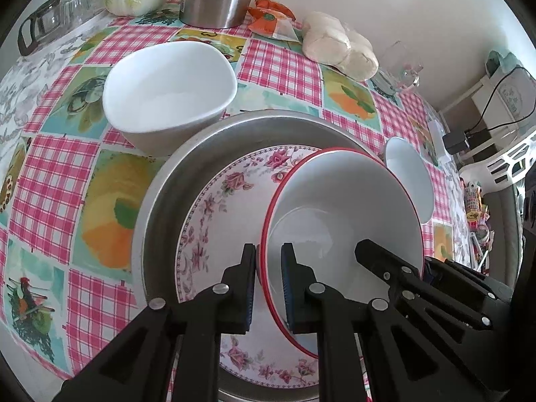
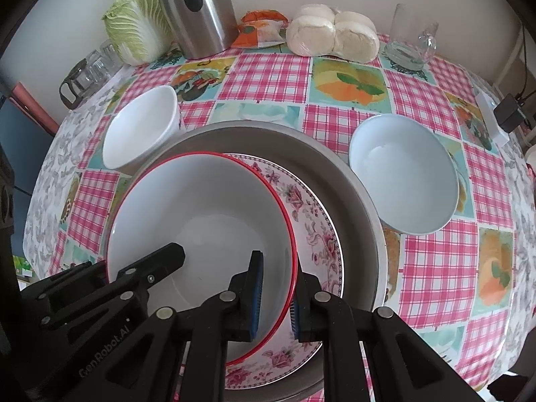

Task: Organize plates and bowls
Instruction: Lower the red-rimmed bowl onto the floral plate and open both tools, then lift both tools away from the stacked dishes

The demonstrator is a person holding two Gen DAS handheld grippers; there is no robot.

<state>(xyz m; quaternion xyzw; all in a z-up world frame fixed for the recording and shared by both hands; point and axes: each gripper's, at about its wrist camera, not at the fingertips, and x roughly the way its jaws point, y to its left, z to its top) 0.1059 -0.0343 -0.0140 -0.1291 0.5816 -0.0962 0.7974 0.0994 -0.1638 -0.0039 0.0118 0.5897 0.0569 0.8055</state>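
Observation:
A red-rimmed white bowl (image 1: 341,207) (image 2: 201,214) rests on a floral plate (image 1: 217,201) (image 2: 311,221), which lies in a metal pan (image 1: 167,181) (image 2: 351,174). My left gripper (image 1: 268,281) straddles the bowl's left rim, one finger inside and one outside. My right gripper (image 2: 276,294) straddles its right rim the same way. Both jaws are narrow around the rim. A squarish white bowl (image 1: 167,90) (image 2: 140,127) stands left of the pan. A round white bowl (image 2: 402,174) (image 1: 408,181) stands right of it.
Along the back wall stand a cabbage (image 2: 137,23), a steel kettle (image 2: 197,10), an orange packet (image 2: 261,30), bagged buns (image 2: 331,33) and a glass mug (image 2: 408,37). Glassware (image 2: 87,73) sits at the far left. A charger (image 2: 509,114) lies at the right edge.

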